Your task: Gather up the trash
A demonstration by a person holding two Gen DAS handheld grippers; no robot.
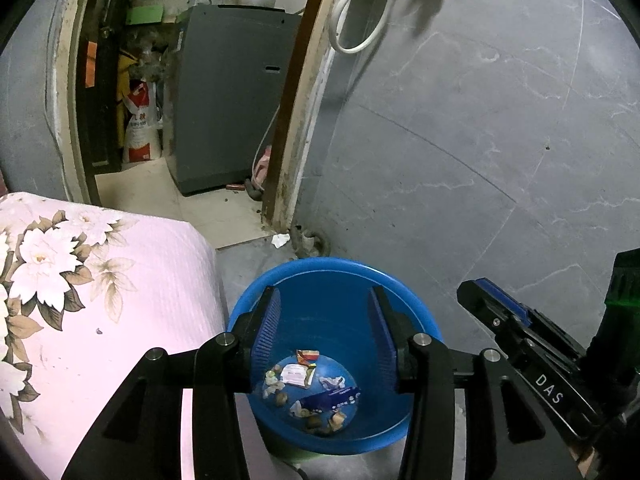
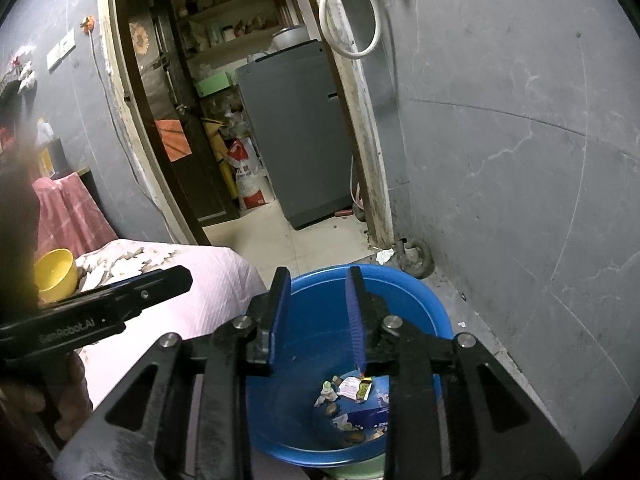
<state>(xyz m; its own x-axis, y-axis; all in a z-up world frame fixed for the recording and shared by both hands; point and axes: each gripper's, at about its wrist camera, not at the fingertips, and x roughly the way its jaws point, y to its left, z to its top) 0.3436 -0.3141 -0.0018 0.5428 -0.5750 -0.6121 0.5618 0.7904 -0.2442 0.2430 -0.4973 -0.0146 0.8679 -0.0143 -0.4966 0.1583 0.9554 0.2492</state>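
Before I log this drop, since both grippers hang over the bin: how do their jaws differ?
The left gripper stands wider open than the right gripper. The left's jaws frame the wrappers at the bin's bottom; the right's frame mostly its blue inner wall. Both are empty and point down into the bin.

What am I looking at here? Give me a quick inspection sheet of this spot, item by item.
Surface: grey floor, stained near the doorway.
Job's things: blue bin holding wrappers, scraps and a blue carton.
Clutter: crumpled white scrap on the floor by the door frame; yellow bowl on the floral bedding.
Grippers: left hand-held gripper and right hand-held gripper both open over the bin, nothing between the jaws.
Cables: white hose looped on the wall.
Surroundings: doorway to a storeroom with a grey appliance.
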